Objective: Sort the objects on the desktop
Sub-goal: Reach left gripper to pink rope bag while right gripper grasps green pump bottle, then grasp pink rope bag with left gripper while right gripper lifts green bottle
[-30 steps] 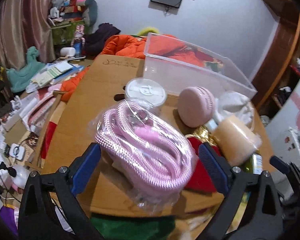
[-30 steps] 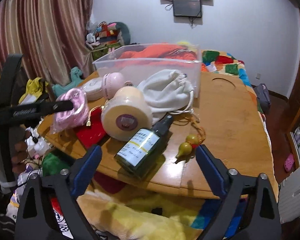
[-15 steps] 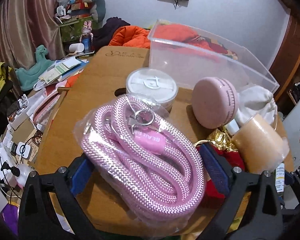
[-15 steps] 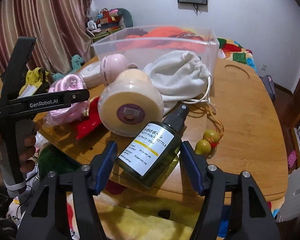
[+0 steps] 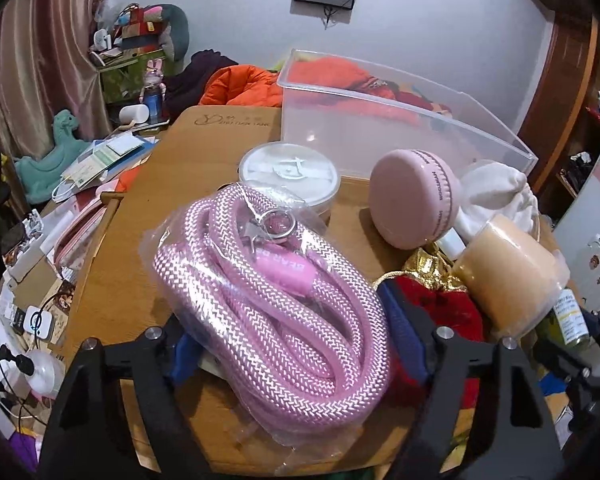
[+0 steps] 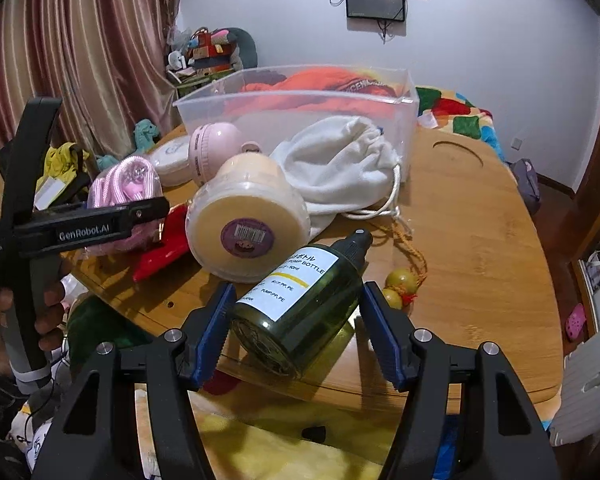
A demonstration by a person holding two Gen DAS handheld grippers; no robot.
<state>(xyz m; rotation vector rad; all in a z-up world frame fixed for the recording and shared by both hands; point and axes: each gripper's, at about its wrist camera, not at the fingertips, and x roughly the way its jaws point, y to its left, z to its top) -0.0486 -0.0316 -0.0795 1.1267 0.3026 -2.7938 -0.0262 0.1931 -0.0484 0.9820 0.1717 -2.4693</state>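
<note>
A pink braided rope in a clear bag (image 5: 276,300) lies on the wooden table (image 5: 204,136). My left gripper (image 5: 292,332) has closed in around the rope, its blue pads pressing both sides of the bag. A green pump bottle (image 6: 300,300) lies on its side at the table's front edge. My right gripper (image 6: 296,328) is around the bottle's base; the left pad is near it, and a gap shows at the right pad. The left gripper also shows in the right wrist view (image 6: 100,224).
A clear plastic bin (image 5: 380,128) stands at the back of the table. A white round tin (image 5: 288,172), a pink round case (image 5: 412,200), a white drawstring bag (image 6: 340,164), a beige roll (image 6: 248,220), a red pouch (image 6: 160,252) and yellow beads (image 6: 400,284) crowd the table.
My left gripper moved forward and closed onto the pink rope bag. My right gripper moved forward and narrowed around the green bottle.
</note>
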